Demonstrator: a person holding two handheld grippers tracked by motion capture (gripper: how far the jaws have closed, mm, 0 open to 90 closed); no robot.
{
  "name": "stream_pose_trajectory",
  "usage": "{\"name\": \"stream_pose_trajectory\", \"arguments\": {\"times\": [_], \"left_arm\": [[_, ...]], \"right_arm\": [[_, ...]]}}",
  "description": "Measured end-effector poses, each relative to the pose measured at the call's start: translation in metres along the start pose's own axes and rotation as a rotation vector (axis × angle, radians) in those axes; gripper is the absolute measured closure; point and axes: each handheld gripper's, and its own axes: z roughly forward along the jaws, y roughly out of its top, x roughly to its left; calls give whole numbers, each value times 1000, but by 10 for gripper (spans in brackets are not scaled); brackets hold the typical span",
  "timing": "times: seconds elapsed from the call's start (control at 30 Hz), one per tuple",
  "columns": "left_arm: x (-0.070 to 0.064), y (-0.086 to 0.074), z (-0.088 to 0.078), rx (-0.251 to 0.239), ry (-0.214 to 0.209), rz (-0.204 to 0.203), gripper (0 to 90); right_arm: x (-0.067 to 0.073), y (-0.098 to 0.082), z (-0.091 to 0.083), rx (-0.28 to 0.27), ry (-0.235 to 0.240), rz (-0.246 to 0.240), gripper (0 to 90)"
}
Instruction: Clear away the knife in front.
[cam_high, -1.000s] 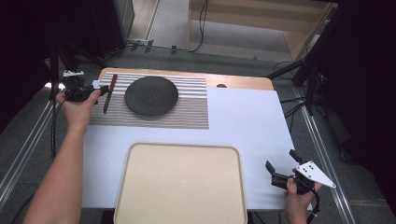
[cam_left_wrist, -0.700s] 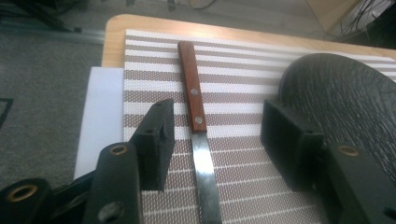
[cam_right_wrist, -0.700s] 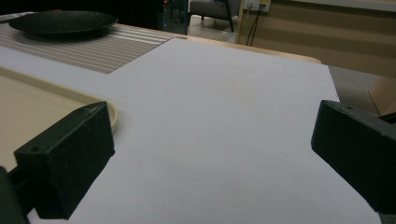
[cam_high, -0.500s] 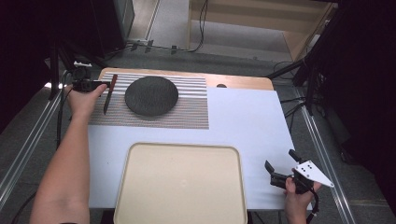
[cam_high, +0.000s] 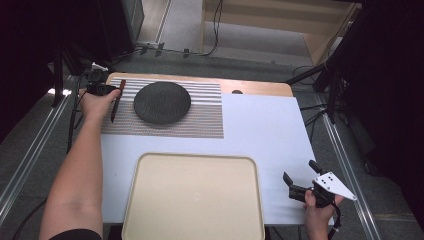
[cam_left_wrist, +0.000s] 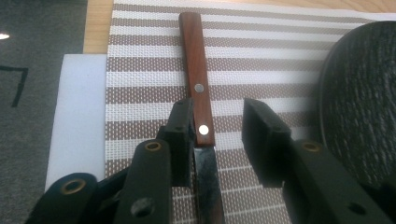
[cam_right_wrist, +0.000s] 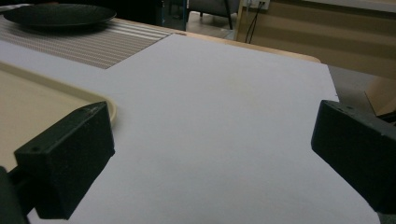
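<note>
Item: knife with a reddish-brown riveted wooden handle and dark blade (cam_left_wrist: 201, 112), lying flat on the brown-and-white striped woven placemat (cam_left_wrist: 140, 79). Position relative to tool: between the jaws of the left gripper (cam_left_wrist: 218, 140), its long axis running straight ahead along the jaws, handle end farthest out, blade passing back under the gripper. The left-hand jaw touches the handle at the lower rivet; the other jaw stands apart from it, a strip of mat showing between. The jaws have just been closing around the knife but do not yet clamp it from both sides. To the tool's other side, near, sits the round black textured plate (cam_high: 162, 102). Nearer hand: the left, arm stretched long across the table's far left corner, gripper laid low. Right gripper (cam_high: 301, 180): jaws wide apart, nothing between them, resting beside the beige plastic tray (cam_high: 195, 200), well apart from the knife.
</note>
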Motion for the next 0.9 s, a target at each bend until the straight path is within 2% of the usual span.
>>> {"name": "stream_pose_trajectory", "arguments": {"times": [0.1,0.2,0.3,0.4,0.43,0.47,0.5,0.57,0.6,0.63,0.7,0.77,0.9], "left_arm": [[1,0,4,3,24,0,649],[2,-2,11,16,31,-24,683],[1,-3,14,25,28,-27,688],[0,-3,16,25,45,-19,700],[-3,-4,17,25,88,9,741],[-3,-4,17,25,88,9,755],[-8,-5,18,25,124,48,759],[-9,-4,18,35,130,53,766],[-9,-4,18,35,130,53,767],[-6,-4,17,35,99,20,769],[-4,-5,15,35,90,16,771],[-5,-6,14,37,88,31,772],[-4,-8,11,37,57,36,773]], "right_arm": [[0,0,0,1,-1,1,0],[0,0,0,0,-3,-4,0],[1,0,1,6,-6,-5,0],[1,0,1,7,-8,-6,0],[1,0,1,7,-8,-6,0],[1,0,1,7,-9,-7,0],[1,0,1,8,-10,-5,0],[1,0,1,8,-12,-6,0],[1,0,1,8,-12,-6,0],[1,0,1,7,-10,-8,0],[1,0,0,5,-9,-7,0],[1,0,0,5,-10,-6,0],[1,0,1,3,-8,-9,0]]}}
